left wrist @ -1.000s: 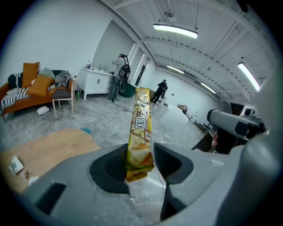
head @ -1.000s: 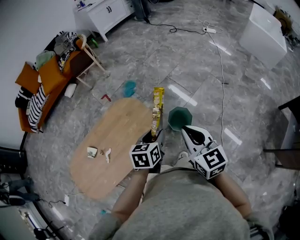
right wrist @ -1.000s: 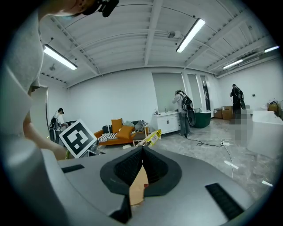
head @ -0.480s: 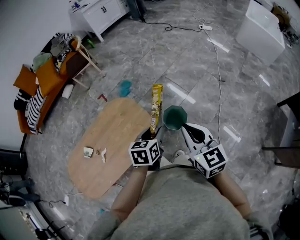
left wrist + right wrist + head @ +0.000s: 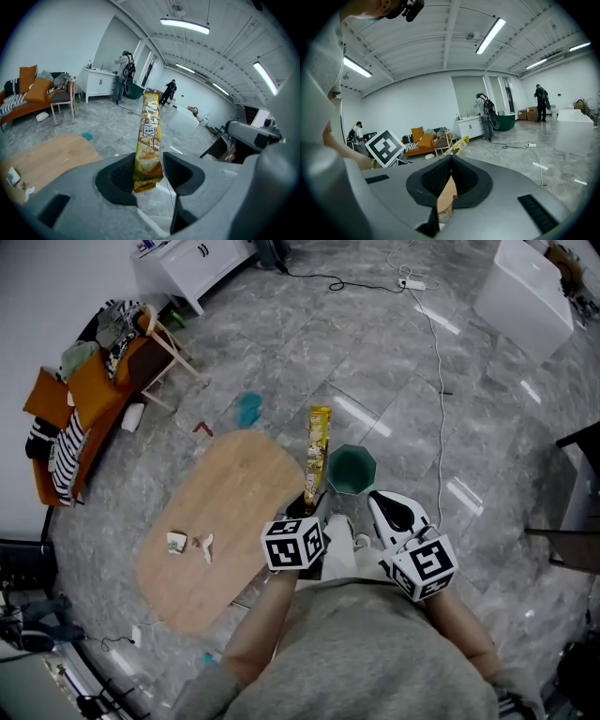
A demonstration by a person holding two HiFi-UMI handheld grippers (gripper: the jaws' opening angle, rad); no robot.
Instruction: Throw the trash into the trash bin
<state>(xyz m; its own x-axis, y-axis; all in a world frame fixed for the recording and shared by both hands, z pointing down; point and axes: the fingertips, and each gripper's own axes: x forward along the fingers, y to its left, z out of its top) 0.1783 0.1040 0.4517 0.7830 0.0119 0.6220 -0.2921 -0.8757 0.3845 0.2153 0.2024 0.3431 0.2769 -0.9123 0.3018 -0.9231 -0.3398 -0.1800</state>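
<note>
Two grippers are in play. The left gripper (image 5: 147, 171) is clamped on the bottom end of a single long yellow snack packet (image 5: 149, 136), which sticks up and away from its jaws. The right gripper (image 5: 450, 161) has its jaws pressed together on one thin tan scrap (image 5: 446, 194), only an edge of which shows below the pads. There is one trash bin (image 5: 364, 465), dark green with an angular rim. It stands on the floor just ahead of both tools, with the packet's far end beside the rim nearest the left gripper, though I cannot tell whether they touch. One oval wooden table (image 5: 234, 502) lies out to the left gripper's outer side, and two small scraps (image 5: 178, 542) rest on it, well away from the jaws. On the floor beyond the table's far edge are one teal thing (image 5: 248, 409) and one small red bit (image 5: 204, 428). The floor (image 5: 394, 381) is glossy grey stone tile, with one cable running to a power strip (image 5: 410, 283) far ahead of the right gripper. One orange sofa (image 5: 84, 399) heaped with cushions and striped cloth stands far off beyond the table. A white cabinet (image 5: 187, 263) stands against the far wall, and a white box (image 5: 525, 292) stands far ahead on the right gripper's side. Long strip lights run across the white ceiling.
</note>
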